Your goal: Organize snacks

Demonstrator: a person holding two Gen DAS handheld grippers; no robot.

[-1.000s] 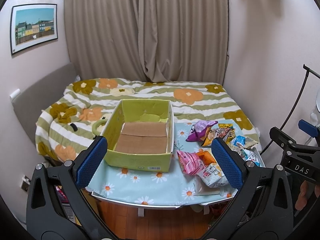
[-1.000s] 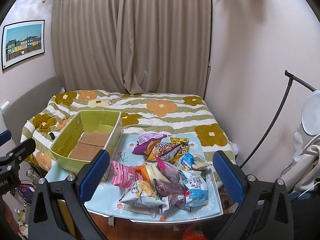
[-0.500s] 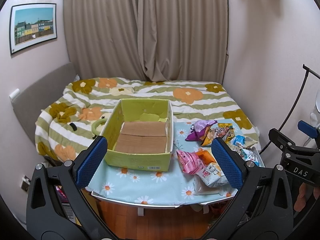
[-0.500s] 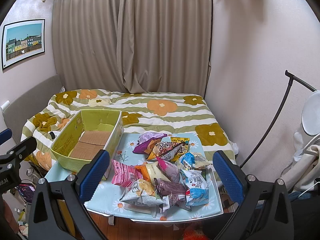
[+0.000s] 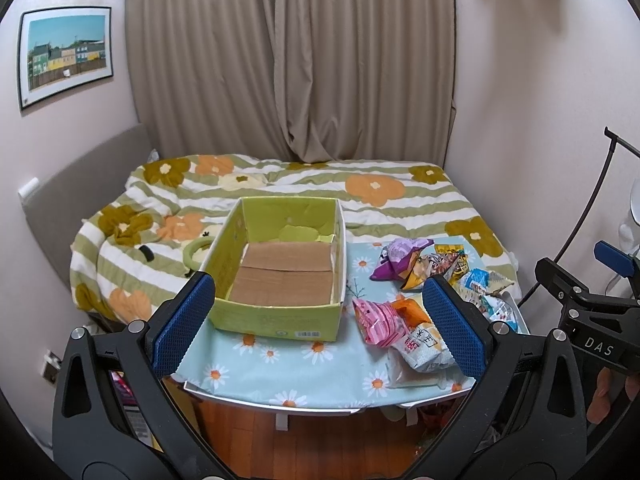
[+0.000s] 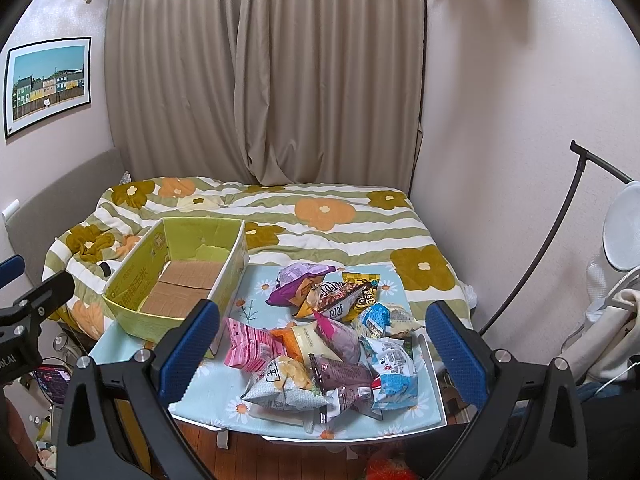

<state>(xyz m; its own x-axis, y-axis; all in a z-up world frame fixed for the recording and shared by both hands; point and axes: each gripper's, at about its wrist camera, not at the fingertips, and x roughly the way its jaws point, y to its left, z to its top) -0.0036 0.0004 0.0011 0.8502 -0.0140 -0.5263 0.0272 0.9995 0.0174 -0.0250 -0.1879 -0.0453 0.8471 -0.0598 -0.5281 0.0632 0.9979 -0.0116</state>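
Left gripper point(image 5: 318, 322) and right gripper point(image 6: 324, 340): textured blue pads, jaws wide, empty; rectangular green cardboard box point(image 5: 276, 316); crinkled foil snack packets point(image 6: 320, 344).

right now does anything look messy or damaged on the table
Yes. The snack bags lie in a loose overlapping heap on the table, none in the green box. The box's far inner wall has torn patches. Both grippers, left and right, are open and hold nothing.
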